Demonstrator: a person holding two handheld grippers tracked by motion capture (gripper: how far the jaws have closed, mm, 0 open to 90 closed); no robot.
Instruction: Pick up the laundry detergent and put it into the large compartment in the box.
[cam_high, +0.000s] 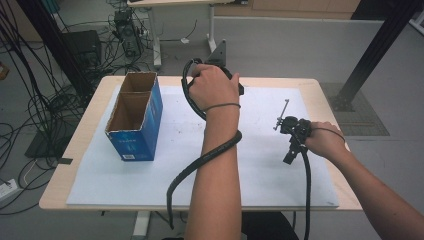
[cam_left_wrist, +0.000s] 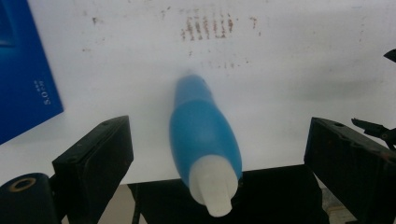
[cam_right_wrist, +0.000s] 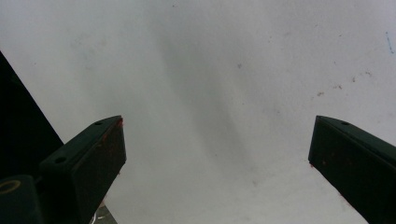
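The blue bottle (cam_left_wrist: 204, 140) lies on its side on the white mat (cam_left_wrist: 289, 70), its white cap (cam_left_wrist: 214, 189) pointing back toward your left gripper (cam_left_wrist: 217, 154), the blue body running away toward twelve o'clock in the left gripper view. It sits between the two jaws, spread wide with clear mat on either side of it, touching neither. That looks like a lined-up approach: jaws straddling the bottle so they can close across its body.

In the high view your left hand (cam_high: 214, 87) is at the far side of the table (cam_high: 80, 145), around twelve o'clock from the mat's centre, and covers the bottle.

The blue cardboard box (cam_high: 135, 117) stands open-topped at about nine o'clock from that hand, well apart; its blue wall shows at ten o'clock in the left gripper view. Nothing lies between bottle and box, so the way across looks free.

Your right gripper (cam_right_wrist: 217, 154) rests near the table's right edge at about three o'clock, jaws spread over bare mat, holding nothing and out of the way.
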